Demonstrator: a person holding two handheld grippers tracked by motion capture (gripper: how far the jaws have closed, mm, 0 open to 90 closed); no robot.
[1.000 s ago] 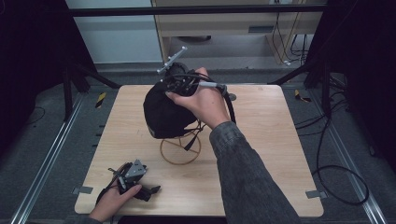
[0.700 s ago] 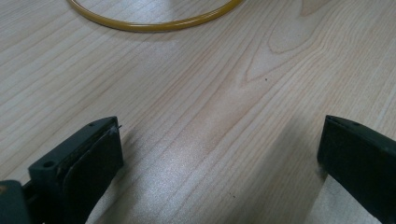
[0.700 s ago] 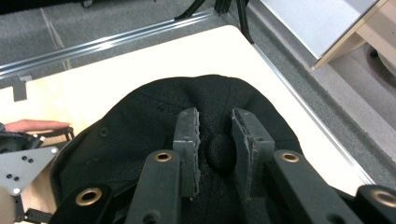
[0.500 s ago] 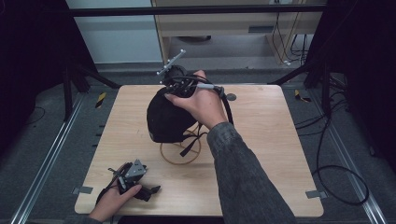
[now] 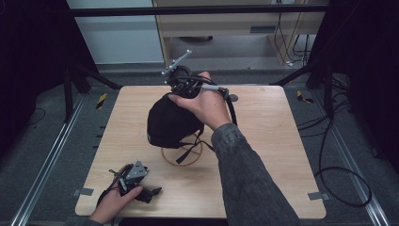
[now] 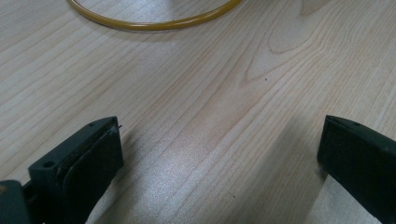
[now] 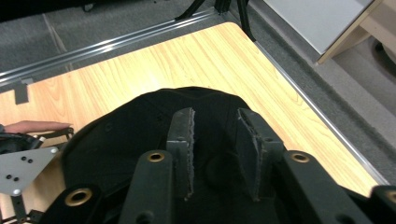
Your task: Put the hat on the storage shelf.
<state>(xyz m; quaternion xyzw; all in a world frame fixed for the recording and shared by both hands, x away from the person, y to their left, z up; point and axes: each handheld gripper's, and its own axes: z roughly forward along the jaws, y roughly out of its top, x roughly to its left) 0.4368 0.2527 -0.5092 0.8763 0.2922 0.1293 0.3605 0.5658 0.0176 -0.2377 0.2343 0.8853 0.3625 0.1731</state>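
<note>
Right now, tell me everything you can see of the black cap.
The black cap looks like soft dark fabric, dome-shaped and slightly slumped, perched on a yellowish wire stand near the table's middle. The right gripper sits over its crown, fingers slightly apart with fabric showing between them; whether they pinch it is unclear.

I count: black caps (image 5: 170,121) 1 | yellow rings (image 5: 182,154) 1 | handheld grippers 2 (left gripper (image 5: 153,192), right gripper (image 5: 175,96)) | wooden tables (image 5: 263,141) 1

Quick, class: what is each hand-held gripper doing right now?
Left hand-held gripper: open, empty, low over the table.
Right hand-held gripper: jaws just opening, a gap between the pads, over the black cap.
</note>
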